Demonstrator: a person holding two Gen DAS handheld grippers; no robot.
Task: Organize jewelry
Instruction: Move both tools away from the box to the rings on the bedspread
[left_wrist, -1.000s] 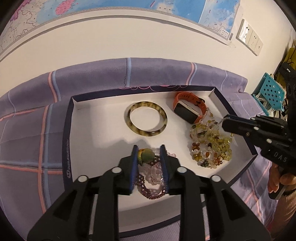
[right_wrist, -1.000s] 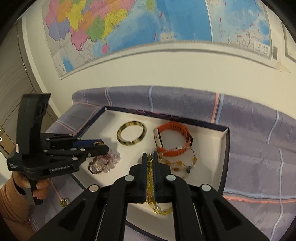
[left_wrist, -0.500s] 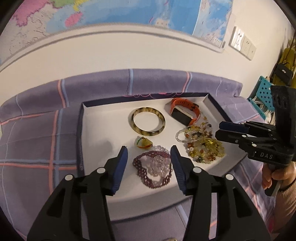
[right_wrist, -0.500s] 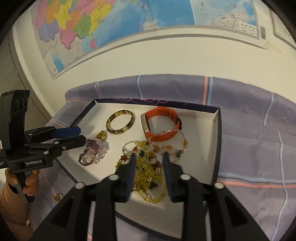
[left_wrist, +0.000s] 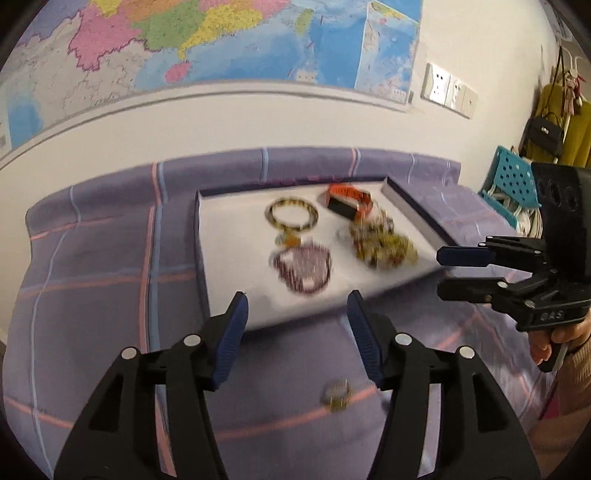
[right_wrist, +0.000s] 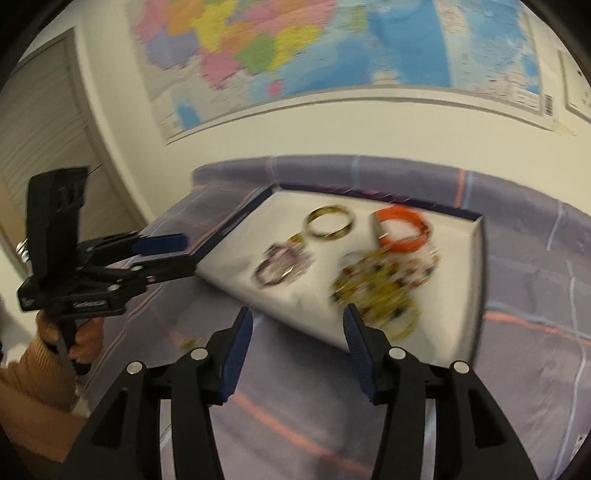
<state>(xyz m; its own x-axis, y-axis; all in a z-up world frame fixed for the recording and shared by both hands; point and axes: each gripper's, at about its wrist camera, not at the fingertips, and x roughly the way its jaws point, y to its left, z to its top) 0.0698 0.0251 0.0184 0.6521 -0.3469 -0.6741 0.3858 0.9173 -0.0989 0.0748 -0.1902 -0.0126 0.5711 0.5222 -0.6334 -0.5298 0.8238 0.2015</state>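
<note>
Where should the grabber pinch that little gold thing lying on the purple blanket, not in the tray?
The small gold piece lies flat on the purple cloth, in front of the tray. Too blurred to tell its shape, so probably come from straight above and pinch across its outer edges. The left gripper is nearest, its jaws opening and nothing between them.

Quick count: one white tray (left_wrist: 236, 258) on the purple plaid bed cover (left_wrist: 92, 266). Inside it there's one tortoiseshell bangle (left_wrist: 293, 216), one orange smartwatch (left_wrist: 348, 199), one purple bead bracelet (left_wrist: 303, 269), one small amber pendant (left_wrist: 290, 240) and one tangled heap of yellow bead strands (left_wrist: 384, 245), too blurry to count separately. One small gold piece (left_wrist: 337, 395) lies outside the tray, on the near side.
</note>
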